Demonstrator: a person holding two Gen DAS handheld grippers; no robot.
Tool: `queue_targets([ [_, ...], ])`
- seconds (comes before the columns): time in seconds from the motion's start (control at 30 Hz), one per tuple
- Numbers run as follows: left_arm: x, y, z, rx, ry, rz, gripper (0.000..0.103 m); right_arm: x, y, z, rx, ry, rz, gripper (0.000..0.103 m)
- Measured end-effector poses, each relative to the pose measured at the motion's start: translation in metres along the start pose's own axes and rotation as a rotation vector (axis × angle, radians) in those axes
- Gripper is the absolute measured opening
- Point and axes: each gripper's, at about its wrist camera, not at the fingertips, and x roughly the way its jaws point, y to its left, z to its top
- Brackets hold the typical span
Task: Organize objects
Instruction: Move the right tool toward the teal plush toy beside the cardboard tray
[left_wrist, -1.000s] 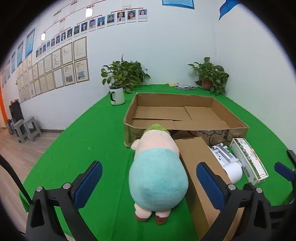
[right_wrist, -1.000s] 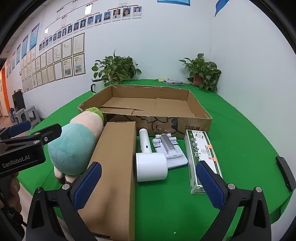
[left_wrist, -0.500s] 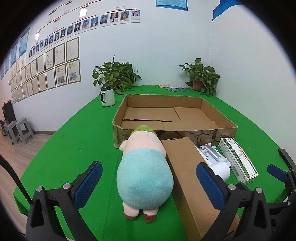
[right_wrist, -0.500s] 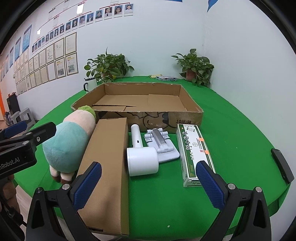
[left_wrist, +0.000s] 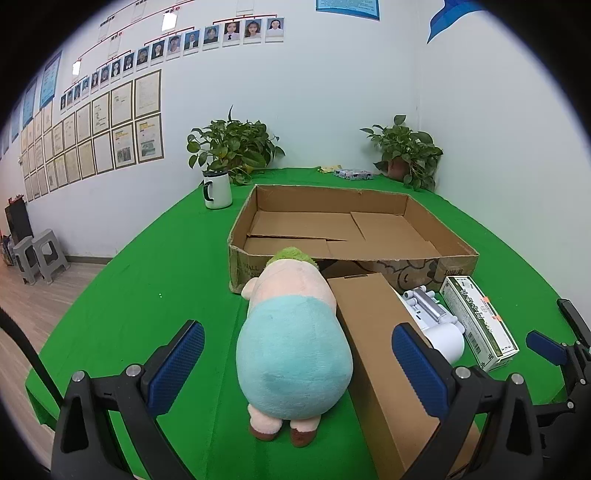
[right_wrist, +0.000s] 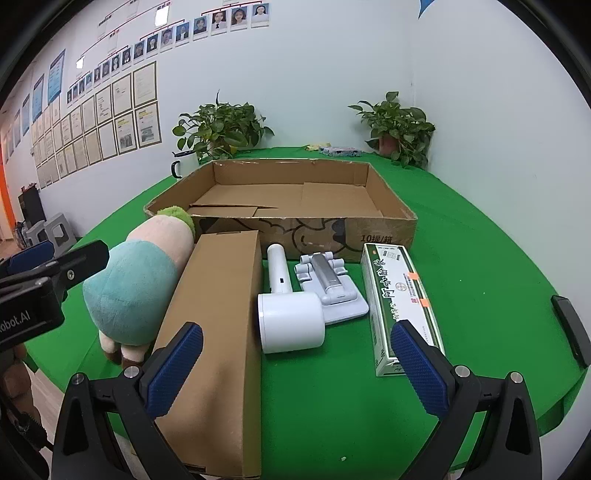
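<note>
Both wrist cameras sit low at the near edge of the green table (left_wrist: 147, 280), looking along their fingers toward the far wall. The left view stands close behind the plush toy (left_wrist: 291, 343), the right view close behind the long brown box (right_wrist: 218, 332) and green carton (right_wrist: 400, 302). Both share the open cardboard tray (left_wrist: 439, 229) (right_wrist: 280, 225) and the plants at the far edge.
</note>
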Motion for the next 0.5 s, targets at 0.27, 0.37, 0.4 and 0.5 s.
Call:
queue_targets([
  [0.27,0.007,-0.002,0.006,0.021,0.016,-0.024,0.101,0.010,-0.004,0.004,0.028,0.015,0.015,0.102],
  [0.37,0.010,-0.005,0.005,0.029,0.017,-0.063,0.101,0.013,-0.006,0.005,0.039,0.017,0.026,0.102],
  [0.4,0.010,-0.005,0.003,0.023,0.008,-0.082,0.101,0.014,-0.006,0.005,0.038,0.020,0.024,0.102],
  [0.5,0.013,-0.008,-0.002,0.019,0.007,-0.101,0.101,0.019,-0.006,0.002,0.024,0.035,0.005,0.102],
])
